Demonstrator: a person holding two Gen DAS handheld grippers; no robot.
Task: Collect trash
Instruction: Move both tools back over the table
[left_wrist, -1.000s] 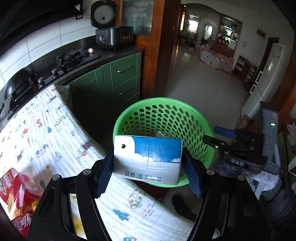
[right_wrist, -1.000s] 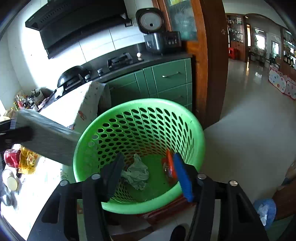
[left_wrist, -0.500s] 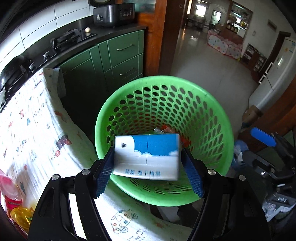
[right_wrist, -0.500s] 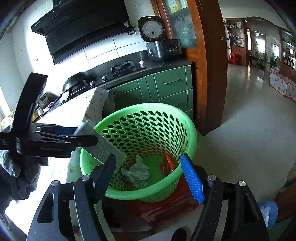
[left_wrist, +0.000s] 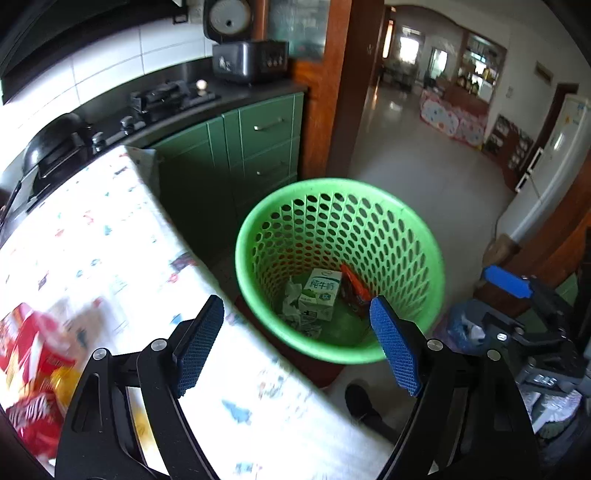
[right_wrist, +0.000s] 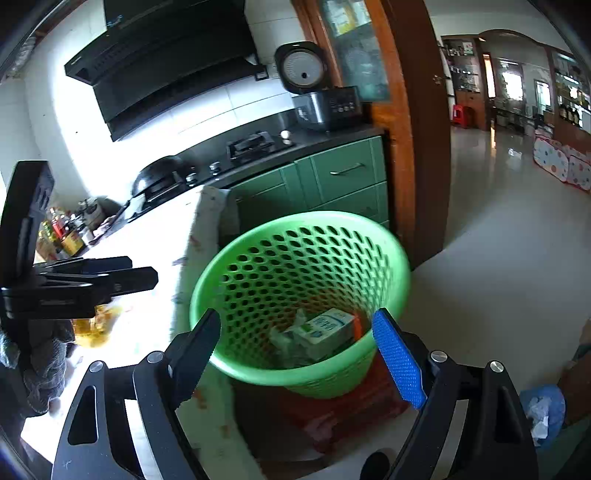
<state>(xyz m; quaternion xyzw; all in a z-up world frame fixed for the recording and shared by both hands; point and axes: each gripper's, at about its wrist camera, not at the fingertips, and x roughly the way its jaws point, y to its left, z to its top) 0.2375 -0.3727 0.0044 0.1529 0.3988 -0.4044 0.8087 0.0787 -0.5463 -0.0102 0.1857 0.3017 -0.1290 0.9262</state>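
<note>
Kitchen floor beside the cloth-covered table (left_wrist: 110, 236) held a green perforated plastic basket (left_wrist: 424, 258), white milk carton (left_wrist: 320, 293) inside; left claw (left_wrist: 295, 343) and right claw (right_wrist: 295, 354) were opening, empty. Next: red snack wrappers (left_wrist: 33, 354) likely.

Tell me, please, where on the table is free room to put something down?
The cloth-covered table is bare from its far corner near the stove to the edge beside the green basket. The near left corner is crowded with red snack packets.
</note>
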